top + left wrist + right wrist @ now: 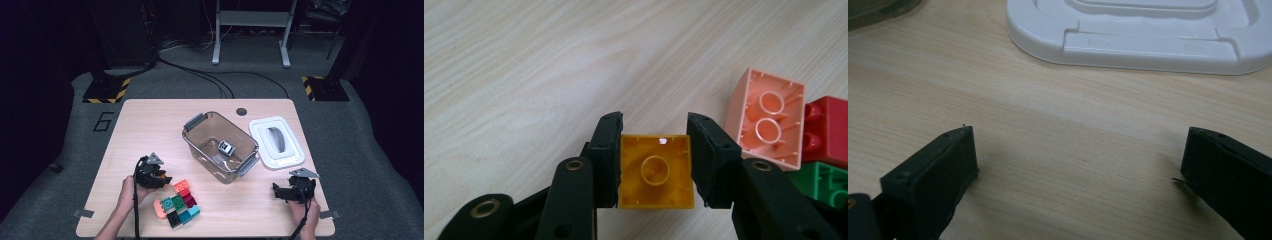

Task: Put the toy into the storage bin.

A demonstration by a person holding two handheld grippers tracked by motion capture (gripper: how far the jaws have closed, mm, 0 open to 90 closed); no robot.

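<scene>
Square yellow plastic brick (656, 171) clamped in left hand-held gripper (655, 160), woodgrain table (524, 75)

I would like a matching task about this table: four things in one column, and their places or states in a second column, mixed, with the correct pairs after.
Things:
1. yellow block
2. white lid
3. right tongs
4. clear box

Places or states:
A. open, above bare table
B. flat on the table, right of the box
C. clamped in the left tongs
D. lid off, one small thing inside

Pairs: 1-C, 2-B, 3-A, 4-D
</scene>
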